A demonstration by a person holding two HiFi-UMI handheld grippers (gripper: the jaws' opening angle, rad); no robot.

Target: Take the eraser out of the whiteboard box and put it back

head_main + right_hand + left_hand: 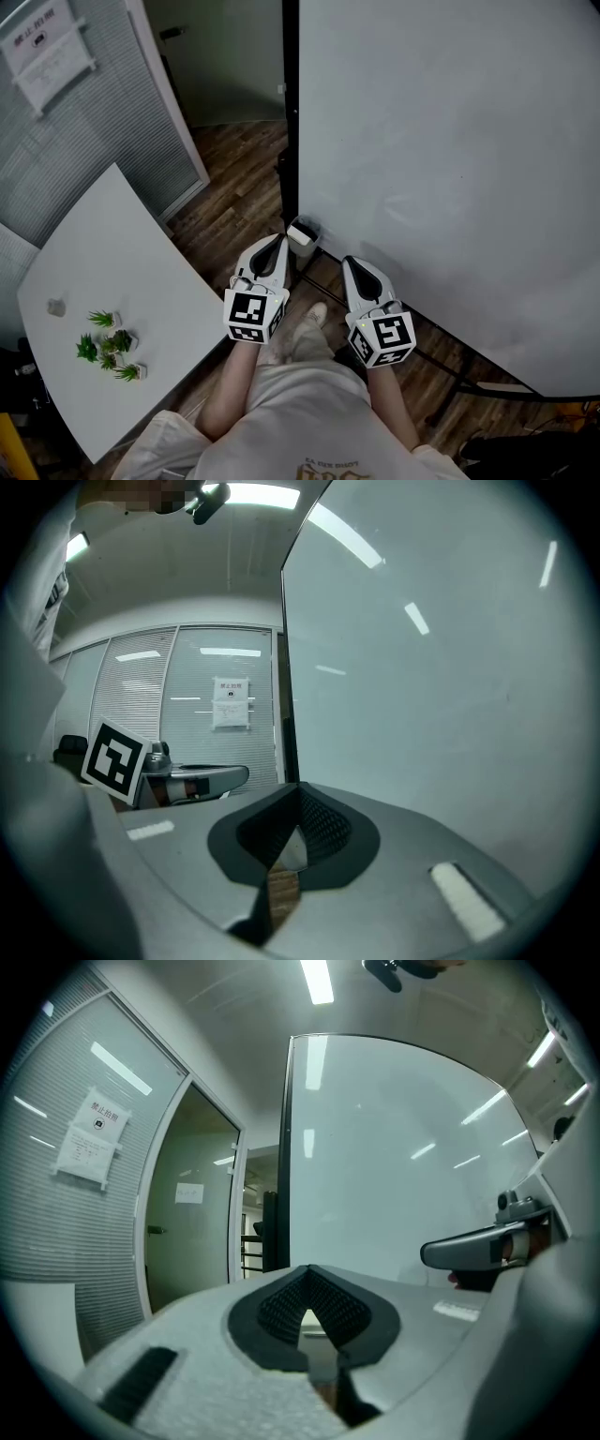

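Facing the whiteboard (450, 187), the left gripper (277, 242) and right gripper (349, 263) had jaws closed on nothing. The box (302, 234) sat just beyond the left gripper's tips, with no eraser visible.

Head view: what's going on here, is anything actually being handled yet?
A person stands facing a whiteboard, holding the left hand-held gripper and the right hand-held gripper side by side, pointed toward the board's lower edge. Both have their jaws together with nothing between them. The small whiteboard box sits at the board's lower left corner, just ahead of the left one. Neither gripper appears to touch it, and no eraser can be made out.
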